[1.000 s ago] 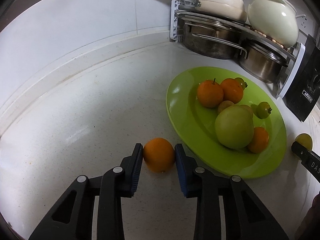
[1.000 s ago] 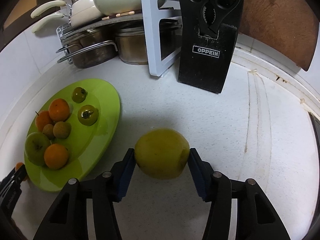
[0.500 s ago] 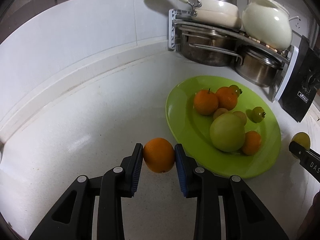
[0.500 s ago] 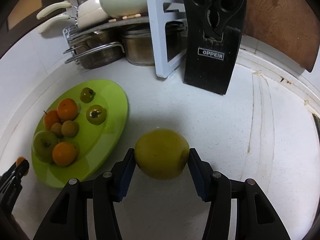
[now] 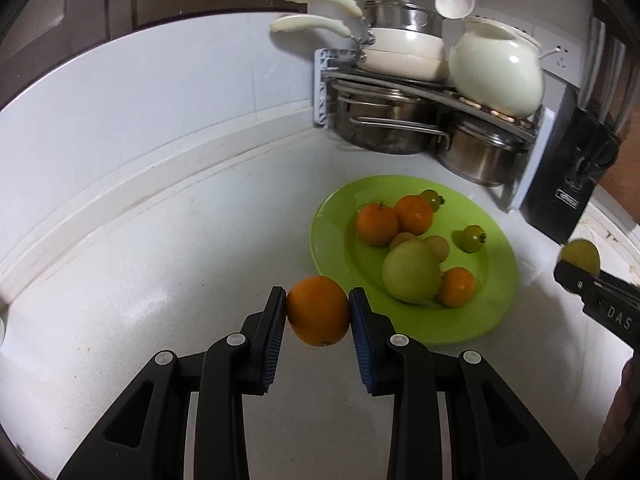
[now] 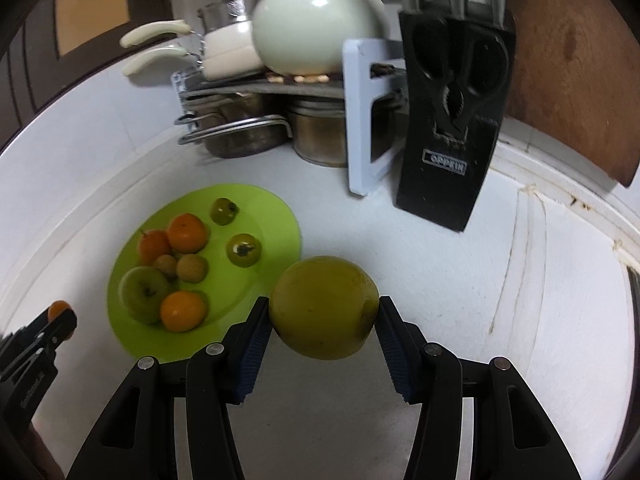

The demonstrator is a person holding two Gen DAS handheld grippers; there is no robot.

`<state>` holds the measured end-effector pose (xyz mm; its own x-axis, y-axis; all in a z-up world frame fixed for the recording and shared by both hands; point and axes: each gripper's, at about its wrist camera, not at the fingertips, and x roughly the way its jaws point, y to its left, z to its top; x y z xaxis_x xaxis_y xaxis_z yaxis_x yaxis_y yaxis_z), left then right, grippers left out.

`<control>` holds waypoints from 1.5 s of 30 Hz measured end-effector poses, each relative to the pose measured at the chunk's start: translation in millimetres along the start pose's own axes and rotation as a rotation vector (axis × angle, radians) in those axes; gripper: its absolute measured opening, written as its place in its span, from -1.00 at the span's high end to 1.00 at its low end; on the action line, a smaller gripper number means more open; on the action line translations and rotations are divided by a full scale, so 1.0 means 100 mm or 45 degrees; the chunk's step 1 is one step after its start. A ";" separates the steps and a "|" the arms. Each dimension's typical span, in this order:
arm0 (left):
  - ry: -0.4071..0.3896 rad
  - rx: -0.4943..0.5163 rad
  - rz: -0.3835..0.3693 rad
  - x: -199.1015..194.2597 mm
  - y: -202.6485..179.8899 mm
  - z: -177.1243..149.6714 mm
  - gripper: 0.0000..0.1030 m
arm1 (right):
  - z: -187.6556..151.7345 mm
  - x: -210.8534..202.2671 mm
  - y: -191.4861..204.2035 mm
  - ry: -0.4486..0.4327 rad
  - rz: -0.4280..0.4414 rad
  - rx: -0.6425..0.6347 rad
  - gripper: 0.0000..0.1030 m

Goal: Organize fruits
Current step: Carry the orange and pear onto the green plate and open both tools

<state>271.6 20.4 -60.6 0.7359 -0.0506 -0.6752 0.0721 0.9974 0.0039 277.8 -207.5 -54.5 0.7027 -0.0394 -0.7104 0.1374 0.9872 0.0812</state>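
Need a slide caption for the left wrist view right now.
Left gripper holds an orange beside the green plate of fruit.

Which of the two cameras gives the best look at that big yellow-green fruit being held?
The right wrist view: the big round yellow-green fruit fills the middle there, pinched between the right gripper's blue pads. The left wrist view shows only a small slice of it at the right edge, behind that gripper's black tip.

Four oranges, two green tomatoes.
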 end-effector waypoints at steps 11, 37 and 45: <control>-0.070 0.049 -0.070 -0.26 -0.05 0.10 0.37 | 0.11 -0.27 0.09 -0.077 0.073 -0.044 -0.04; -0.114 0.145 -0.214 -0.02 -0.22 0.70 0.37 | 0.49 -0.17 0.34 -0.121 0.165 -0.096 -0.04; -0.076 0.187 -0.248 0.25 -0.28 0.86 0.37 | 0.60 0.09 0.48 -0.071 0.187 -0.145 -0.04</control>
<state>346.1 -13.5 -14.4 0.7367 -0.2480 -0.6291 0.3102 0.9506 -0.0116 332.6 -169.5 -14.8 0.7476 0.1010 -0.6564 -0.0471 0.9939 0.0993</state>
